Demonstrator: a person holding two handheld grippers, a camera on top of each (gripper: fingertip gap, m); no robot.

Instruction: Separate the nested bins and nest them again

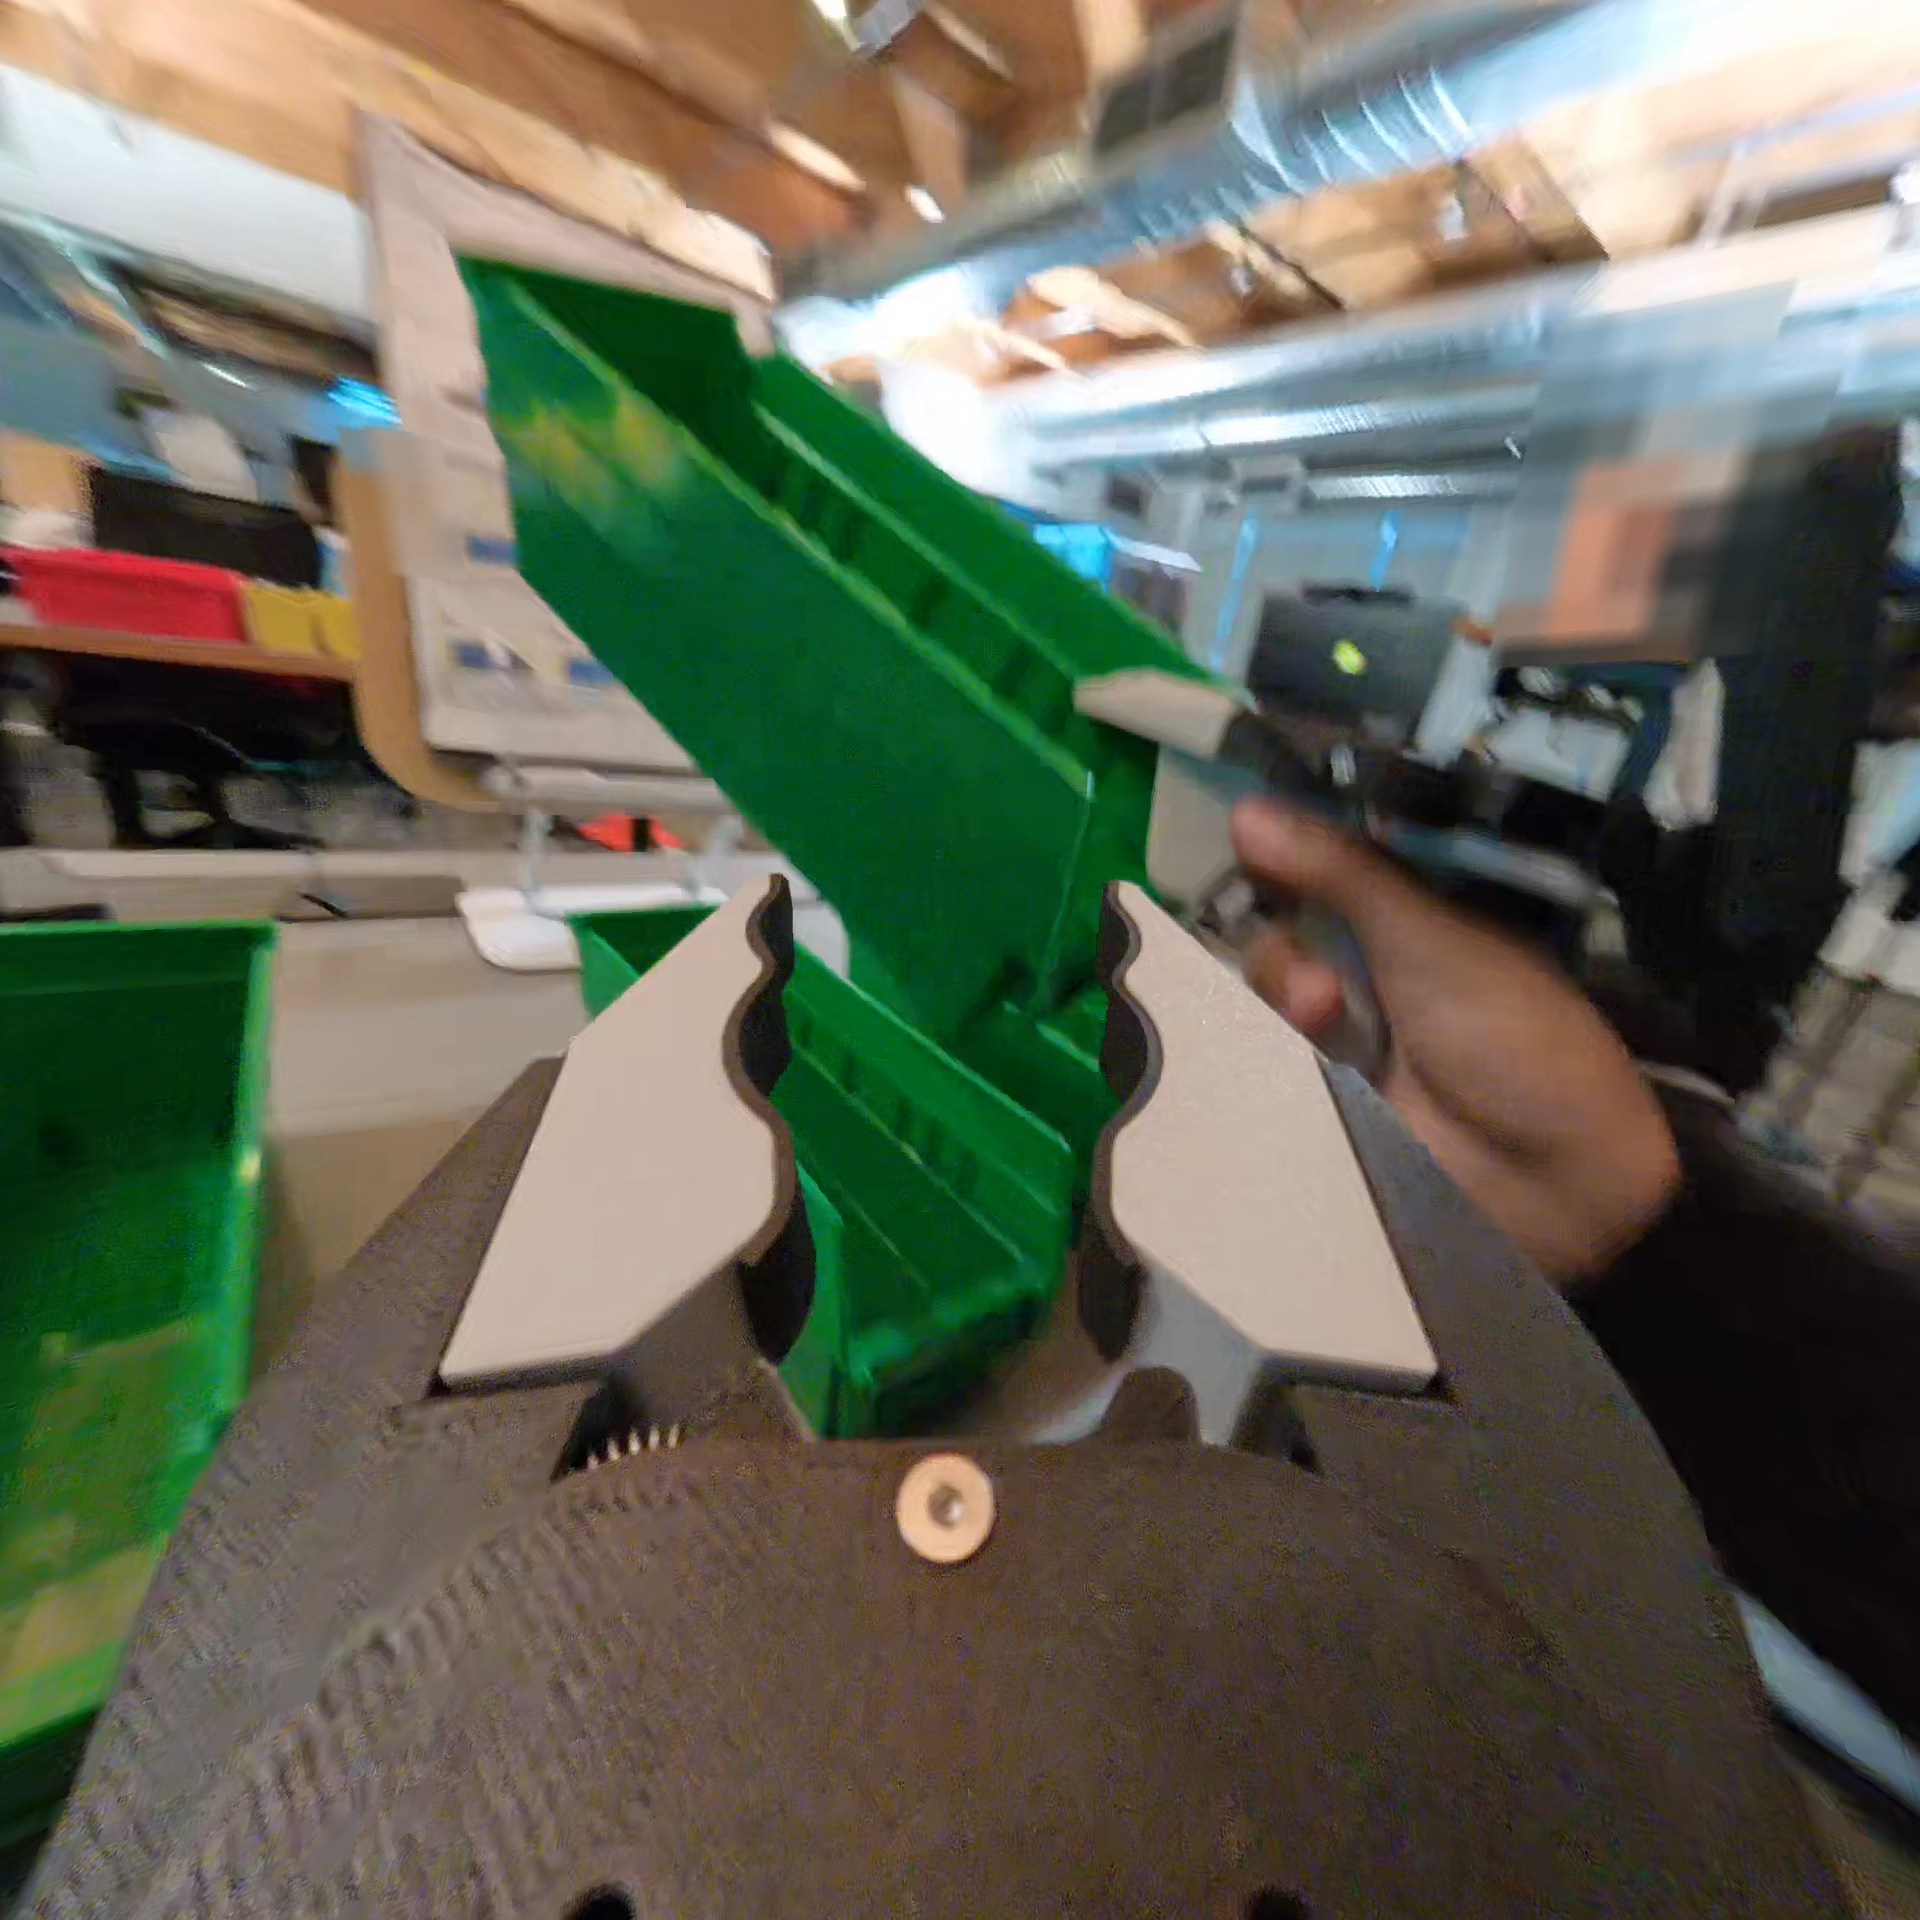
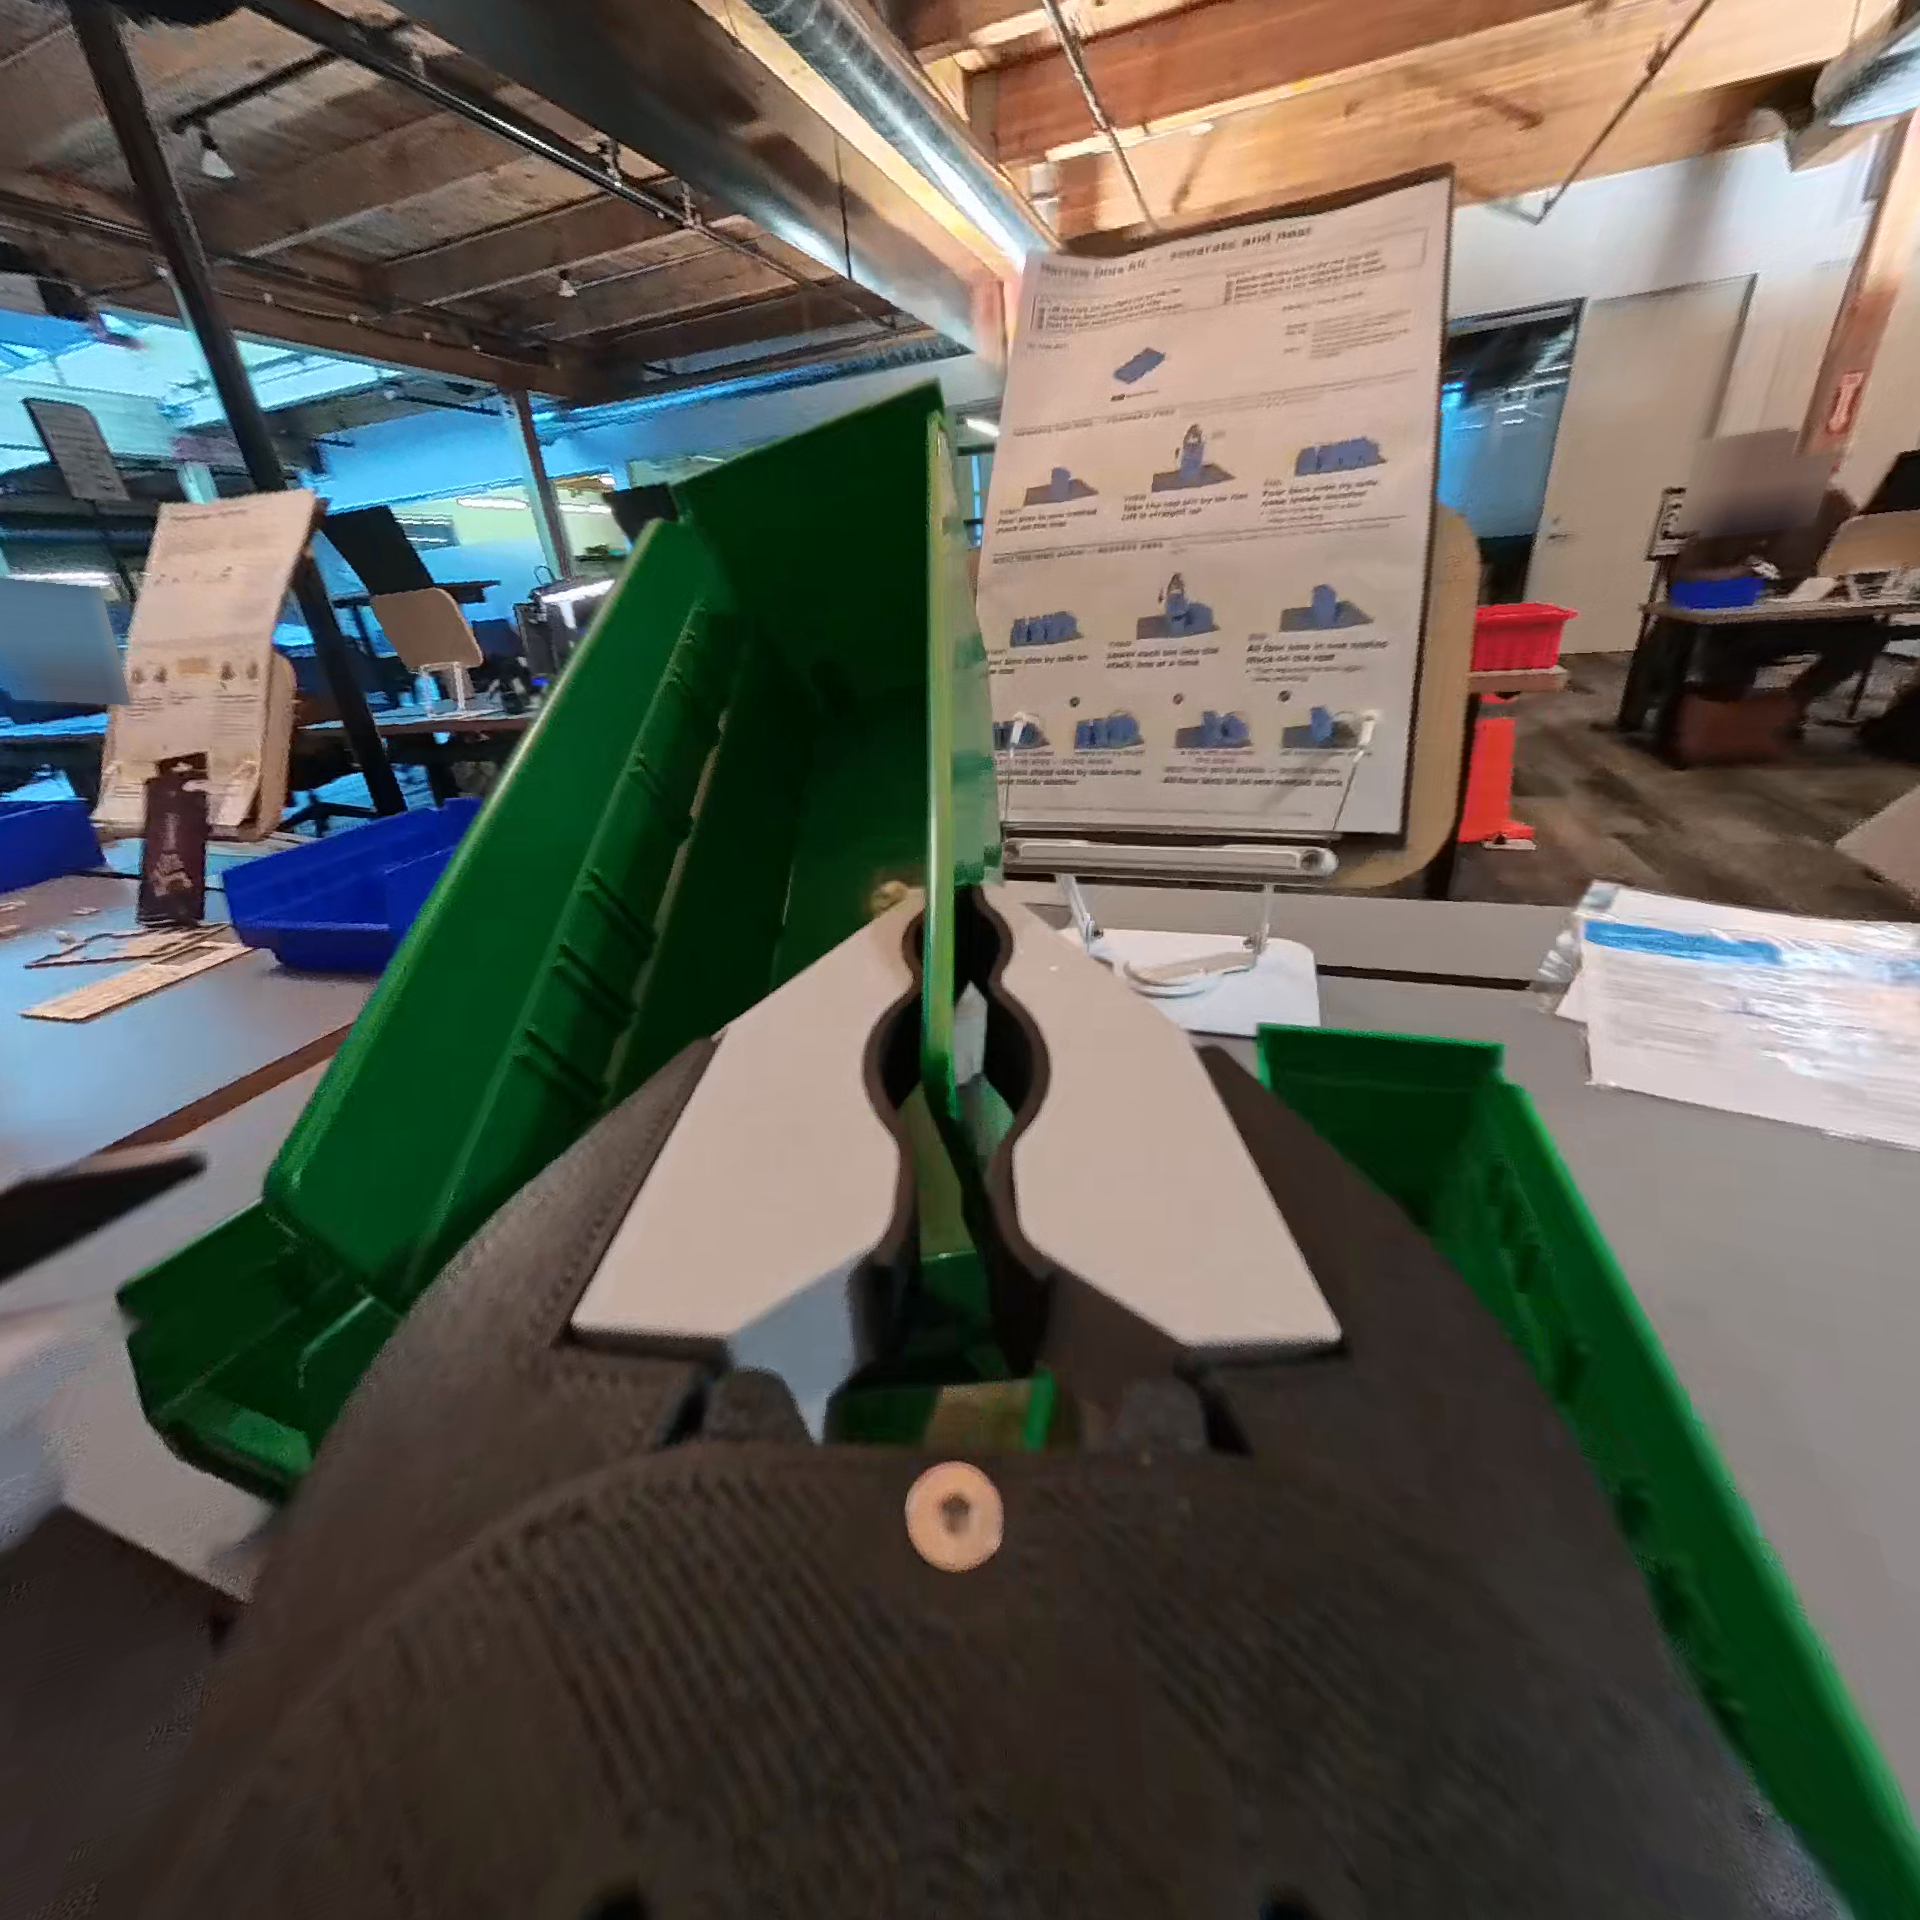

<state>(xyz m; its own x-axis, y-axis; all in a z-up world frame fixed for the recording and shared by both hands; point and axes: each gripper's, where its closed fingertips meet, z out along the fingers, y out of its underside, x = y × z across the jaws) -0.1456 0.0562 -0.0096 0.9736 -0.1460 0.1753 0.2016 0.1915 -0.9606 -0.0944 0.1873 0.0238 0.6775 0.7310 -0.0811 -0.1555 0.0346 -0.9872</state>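
The right gripper [image 2: 951, 997] has its jaws clamped on the thin end wall of a long green bin [image 2: 644, 862], holding it tilted steeply, one end raised and the low end still down in the bin beneath [image 1: 935, 1132] on the grey table [image 2: 1714, 1247]. The left gripper [image 1: 940, 997] hangs just before that lower bin with its jaws apart, gripping nothing. Two more green bins stand separately: one at the left [image 1: 125, 1195] in the left wrist view, one at the right [image 2: 1538, 1299] in the right wrist view. An instruction sheet on a stand [image 2: 1216, 520] rises behind.

The bins look like light, stiff moulded plastic with smooth, probably slippery walls. A pinch on the thin end rim seems the natural hold; held by one end, a bin this long is likely to swing or twist, and the ribbed sides may bind while nested, so the bin below probably needs steadying.
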